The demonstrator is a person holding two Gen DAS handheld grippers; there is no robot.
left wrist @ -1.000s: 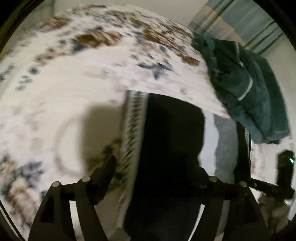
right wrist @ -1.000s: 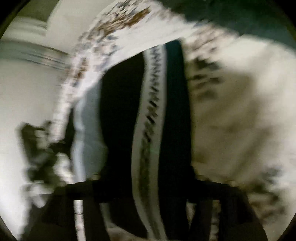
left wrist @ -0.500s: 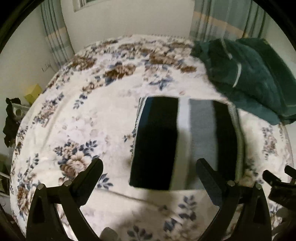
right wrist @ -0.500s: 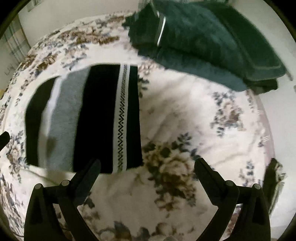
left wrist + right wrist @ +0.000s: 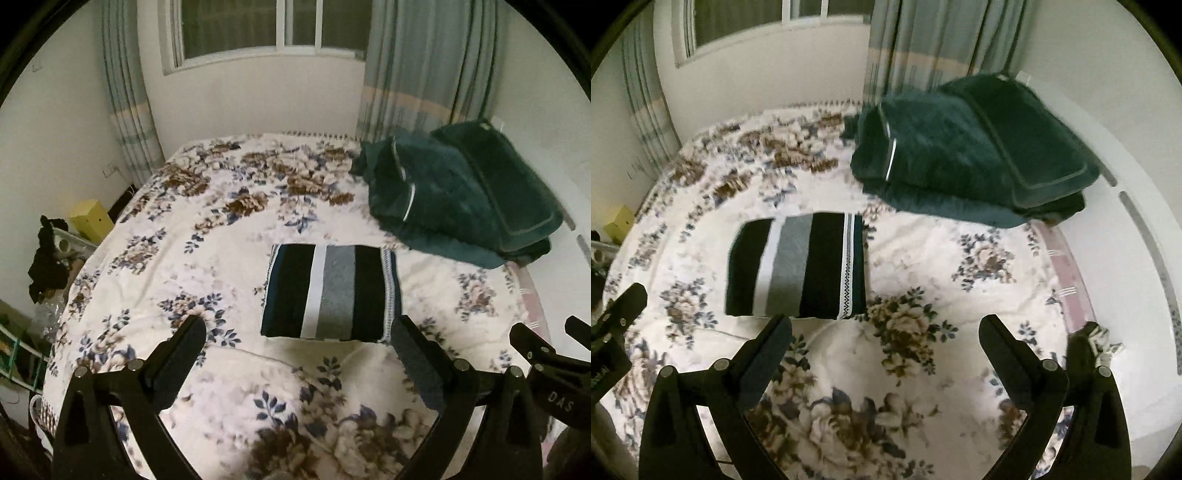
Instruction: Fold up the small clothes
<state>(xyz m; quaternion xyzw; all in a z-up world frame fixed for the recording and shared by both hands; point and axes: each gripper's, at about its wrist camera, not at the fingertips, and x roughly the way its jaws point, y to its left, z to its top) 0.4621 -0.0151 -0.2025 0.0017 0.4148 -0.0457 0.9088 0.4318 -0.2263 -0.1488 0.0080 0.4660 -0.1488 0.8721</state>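
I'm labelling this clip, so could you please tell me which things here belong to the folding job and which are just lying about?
Part of the job:
striped garment, folded flat on the bed
left gripper, open and empty
right gripper, open and empty

Just lying about:
dark green blanket
floral bedspread
yellow box
curtains

Both grippers are built alike. The left gripper [image 5: 297, 341] and the right gripper [image 5: 884, 341] are made of black plastic with triangular cut-outs. Flat dark pads [image 5: 417, 363] are carried on the fingers, and silver screws [image 5: 135, 364] are set near each joint. White lettering [image 5: 559, 400] is printed on one black part.
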